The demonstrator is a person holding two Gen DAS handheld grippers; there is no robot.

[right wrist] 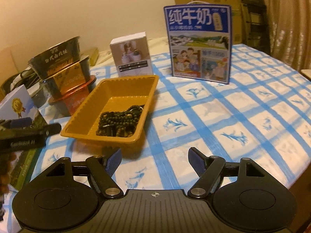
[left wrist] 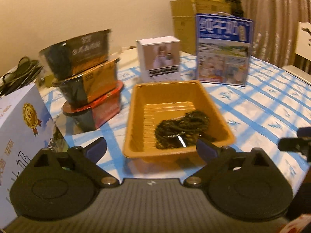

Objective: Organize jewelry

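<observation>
An orange plastic tray [left wrist: 136, 104] [right wrist: 85, 114] sits on the blue-checked tablecloth. A pile of dark beaded jewelry [left wrist: 180, 128] [right wrist: 118, 120] lies in its near right part. My left gripper [left wrist: 151, 147] is open and empty, hovering just before the tray's near edge. My right gripper [right wrist: 154, 159] is open and empty, above the cloth to the right of the tray. The left gripper also shows in the right wrist view [right wrist: 48, 129], and the right gripper shows at the right edge of the left wrist view [left wrist: 291, 145].
Stacked instant-noodle bowls [left wrist: 87, 77] [right wrist: 64, 71] stand left of the tray. A small white box [left wrist: 159, 60] [right wrist: 132, 56] and a blue milk carton box [left wrist: 223, 48] [right wrist: 200, 42] stand behind it. A white-blue box [left wrist: 21, 128] stands near left. Cardboard boxes are behind the table.
</observation>
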